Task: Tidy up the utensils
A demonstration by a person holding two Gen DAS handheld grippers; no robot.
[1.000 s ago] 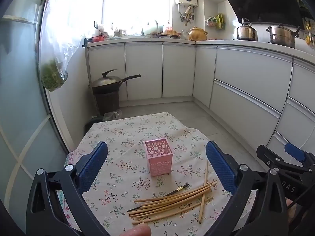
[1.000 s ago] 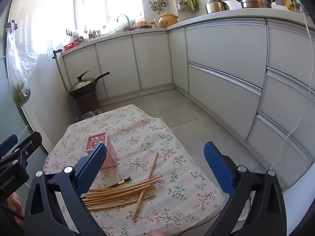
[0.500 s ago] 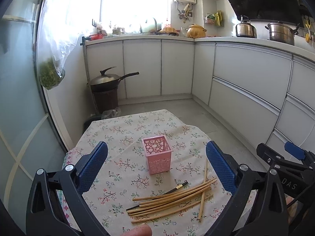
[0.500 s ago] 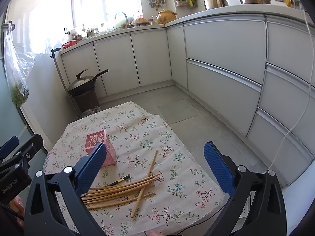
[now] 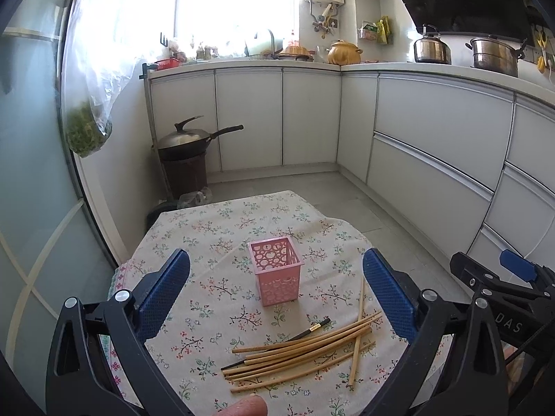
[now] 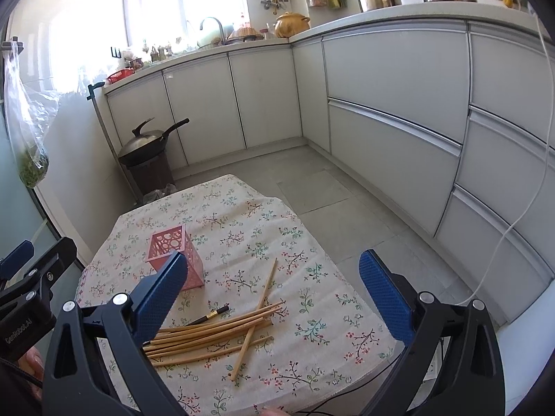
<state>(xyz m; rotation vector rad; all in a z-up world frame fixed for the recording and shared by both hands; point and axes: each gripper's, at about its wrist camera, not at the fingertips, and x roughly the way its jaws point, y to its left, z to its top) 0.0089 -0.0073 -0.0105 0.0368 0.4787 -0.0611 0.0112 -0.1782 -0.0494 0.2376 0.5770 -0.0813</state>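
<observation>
A pink perforated square holder [image 5: 276,277] stands upright and empty on the floral tablecloth [image 5: 208,235]; it also shows in the right wrist view [image 6: 180,260]. Several wooden chopsticks [image 5: 305,350] lie in a loose pile in front of it, with one dark chopstick [image 5: 308,331] among them; the pile shows in the right wrist view [image 6: 215,332]. My left gripper [image 5: 275,298] is open and empty above the near table. My right gripper [image 6: 274,298] is open and empty above the chopsticks.
A small table with rounded edges stands in a kitchen with white cabinets [image 5: 433,145]. A wok on a dark bin [image 5: 187,152] stands at the back left. A bag of greens [image 5: 86,128] hangs at the left. The floor [image 6: 340,201] lies right of the table.
Both grippers have drifted slightly back and up, so the table sits a little lower in view. The holder and chopsticks have not moved. Both grippers stay open.
</observation>
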